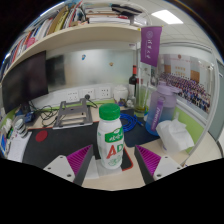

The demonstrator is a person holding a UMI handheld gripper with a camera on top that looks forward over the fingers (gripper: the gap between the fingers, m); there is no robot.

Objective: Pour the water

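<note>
Here, my gripper [110,162] is spread wide, its 2 fingers reaching forward over the pale desk [205,150], each showing a magenta pad [76,158] on its inner face. Between the fingers, with a clear gap at either side, stands the bottle [110,135]: white body, green cap, green and red label, upright on the desk by its own base; neither finger touches it. Just beyond the right finger lies a clear plastic cup [174,136], tilted toward the side rather than upright, resting near a blue cloth [160,122]. Behind that cloth stands a lilac water bottle [163,99], upright, and further back a dark bottle [134,81] beside a purple banner [150,45]. To the left of the bottle a black mat [48,148] covers part of the desk, and behind it sit a metal rack [74,110] and a white power strip [108,95]. A dark monitor [24,80] rises at the far left, below a shelf of books [60,22]. What the cup or the bottles contain cannot be told from this view.
</note>
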